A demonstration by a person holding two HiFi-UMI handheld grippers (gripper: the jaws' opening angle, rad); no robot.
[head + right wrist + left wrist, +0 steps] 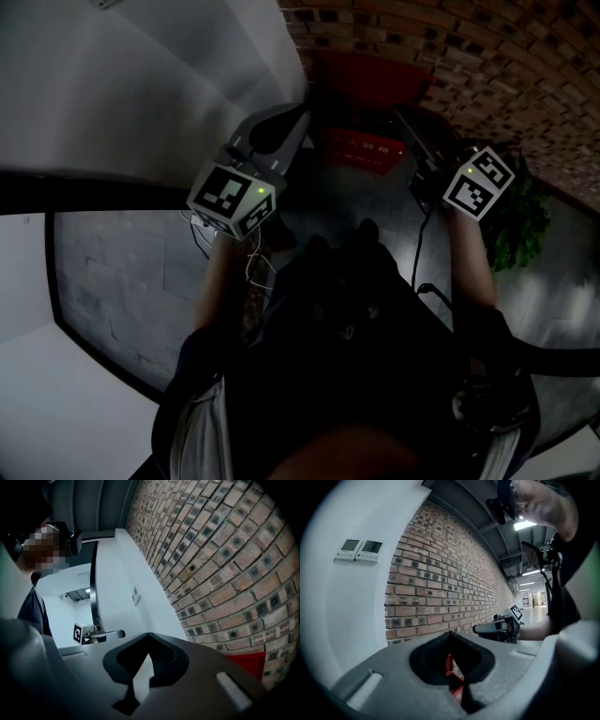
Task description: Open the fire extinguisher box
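My left gripper [450,637]: grey shell, black pads. My right gripper [149,637]: same grey and black. Left marker cube [232,199], right marker cube [479,183]: black squares on white, each with small green light. Box [366,84]: red, pale print. Brick wall [469,56]: red-brown and tan, dark spot in each brick, pale mortar. Side wall [141,84]: white, dark band across. Plant [520,220]: green. Floor [562,300]: glossy grey.

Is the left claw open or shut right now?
Shut, empty: in the left gripper view the left claw has its tips touching, nothing between them.
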